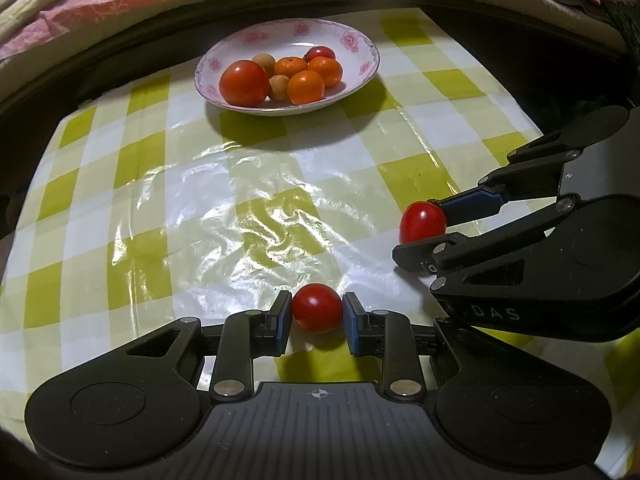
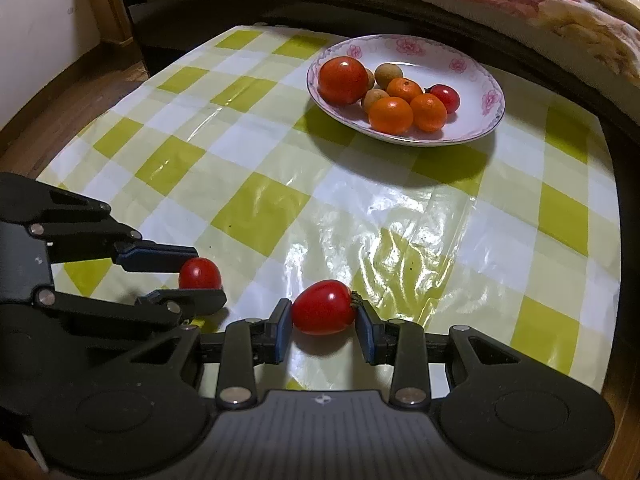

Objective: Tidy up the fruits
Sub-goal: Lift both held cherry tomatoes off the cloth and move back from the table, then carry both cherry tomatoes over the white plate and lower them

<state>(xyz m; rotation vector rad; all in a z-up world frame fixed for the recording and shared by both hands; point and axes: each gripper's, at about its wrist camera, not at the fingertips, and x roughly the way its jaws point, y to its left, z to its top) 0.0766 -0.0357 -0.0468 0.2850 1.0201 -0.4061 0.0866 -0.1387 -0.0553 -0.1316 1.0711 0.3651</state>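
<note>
Left gripper [image 1: 317,314] clamps round tomato [image 1: 317,308]; right gripper [image 2: 323,320] clamps oval tomato [image 2: 323,313], long axis across jaws. Plate [image 1: 362,46] lies ahead, nearer the right.

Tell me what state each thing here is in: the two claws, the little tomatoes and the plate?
left gripper: shut on a small tomato, down at the tablecloth
right gripper: shut on an oval tomato
plate: upright, holding a big tomato, oranges, pale small fruits, one cherry tomato
tablecloth: wrinkled, glossy
</note>
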